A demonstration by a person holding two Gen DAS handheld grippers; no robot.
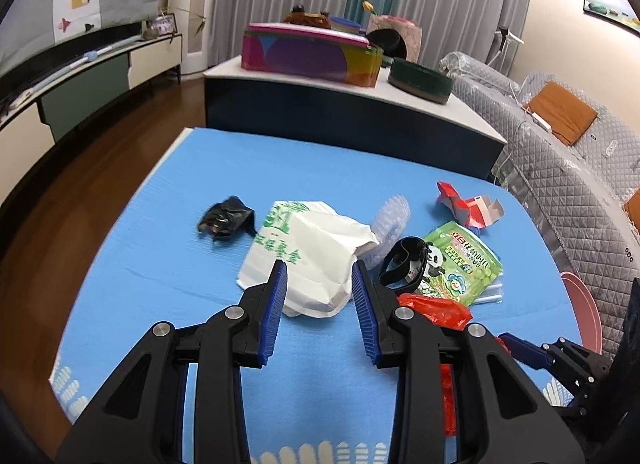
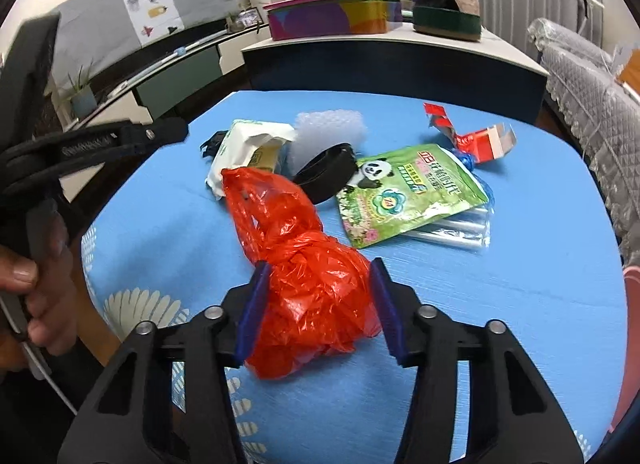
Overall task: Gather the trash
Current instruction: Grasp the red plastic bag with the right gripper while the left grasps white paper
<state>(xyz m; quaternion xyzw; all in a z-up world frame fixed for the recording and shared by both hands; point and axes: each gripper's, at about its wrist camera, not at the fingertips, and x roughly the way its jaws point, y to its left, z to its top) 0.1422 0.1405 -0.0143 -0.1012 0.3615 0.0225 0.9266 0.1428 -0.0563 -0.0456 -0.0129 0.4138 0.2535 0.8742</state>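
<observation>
The left hand-held gripper (image 1: pixel 319 288) is spread wide above the blue counter (image 1: pixel 168 256), its blue pads on either side of the near end of a white paper bag (image 1: pixel 316 252) without touching it. The bag's green print is partly folded under and hard to read. To its left lies a small crumpled black bag (image 1: pixel 226 218), blurred at the edges. Behind the white bag a piece of bubble wrap (image 1: pixel 390 220) shows only in part. A black strap loop (image 1: pixel 400 264) rests on a green panda pouch (image 1: pixel 460 264), which covers most of a clear plastic sleeve (image 2: pixel 460 230) beneath it. Farther back sits a torn red carton (image 1: pixel 468 206).

The right hand-held gripper (image 2: pixel 318 304) is open around a crumpled red plastic bag (image 2: pixel 308 264); the bag fills the gap between the pads, and whether they press on it cannot be told. From the left wrist view only a small part of the red bag shows, the rest hidden behind the left gripper's right finger. In the right wrist view the red bag hides the lower corner of the white bag and part of the strap.

At the right edge a pink tub (image 1: pixel 586 316) is cut off by the frame, just beside the counter.
</observation>
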